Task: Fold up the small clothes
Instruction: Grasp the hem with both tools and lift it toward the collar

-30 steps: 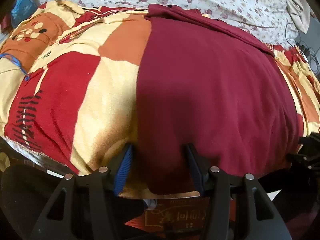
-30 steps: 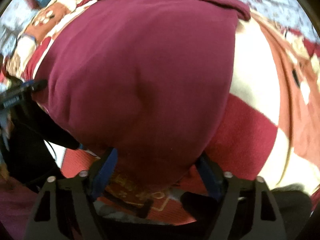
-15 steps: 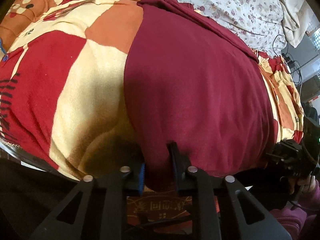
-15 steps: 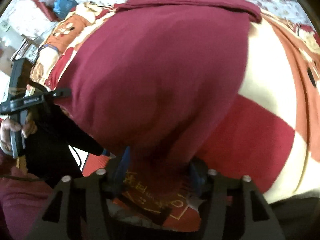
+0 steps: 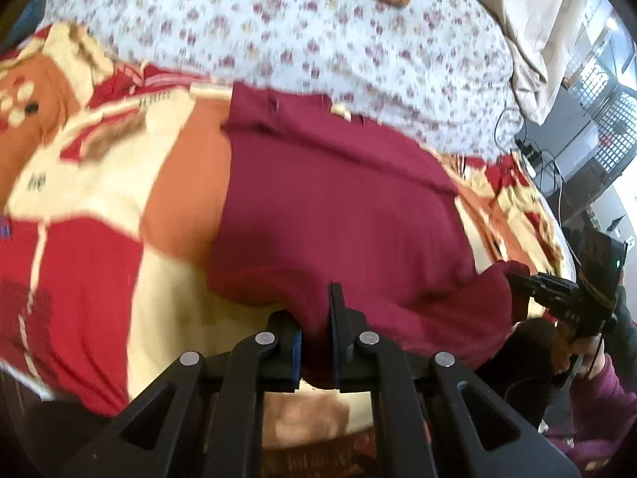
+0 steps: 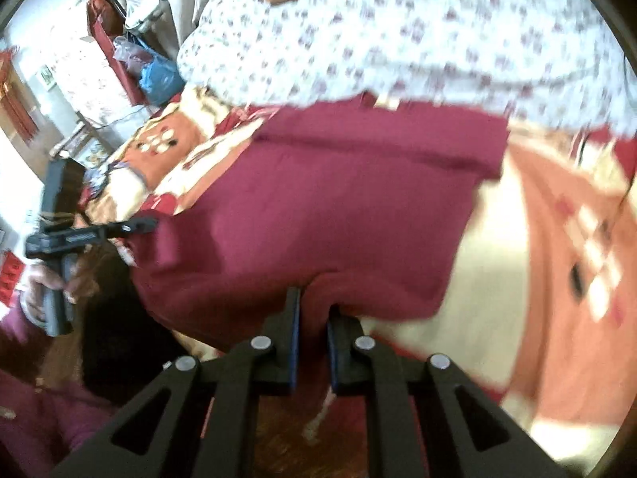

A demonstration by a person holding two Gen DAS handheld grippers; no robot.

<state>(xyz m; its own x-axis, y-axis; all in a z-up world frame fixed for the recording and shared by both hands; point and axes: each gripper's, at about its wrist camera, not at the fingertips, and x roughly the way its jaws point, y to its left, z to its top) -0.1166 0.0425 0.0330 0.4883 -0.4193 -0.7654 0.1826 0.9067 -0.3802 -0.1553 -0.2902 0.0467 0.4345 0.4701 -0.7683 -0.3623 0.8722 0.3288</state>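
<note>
A maroon garment (image 5: 338, 207) lies spread on a patterned blanket on the bed; it also shows in the right wrist view (image 6: 338, 207). My left gripper (image 5: 314, 318) is shut on the garment's near hem at its left corner and holds it raised off the blanket. My right gripper (image 6: 314, 314) is shut on the near hem at the right corner, also raised. Each gripper shows in the other's view: the right one (image 5: 557, 290) at the right edge, the left one (image 6: 119, 229) at the left edge. The garment's far edge is folded over.
The red, cream and orange blanket (image 5: 99, 239) covers the bed. A white floral quilt (image 5: 318, 28) lies behind the garment. Cables and dark equipment (image 5: 589, 151) stand to the right of the bed; a red cabinet with bags (image 6: 131, 55) stands to the left.
Both grippers went from open around the near hem to shut on it, then lifted it up and away from the bed edge. The views tilted up toward the quilt.
</note>
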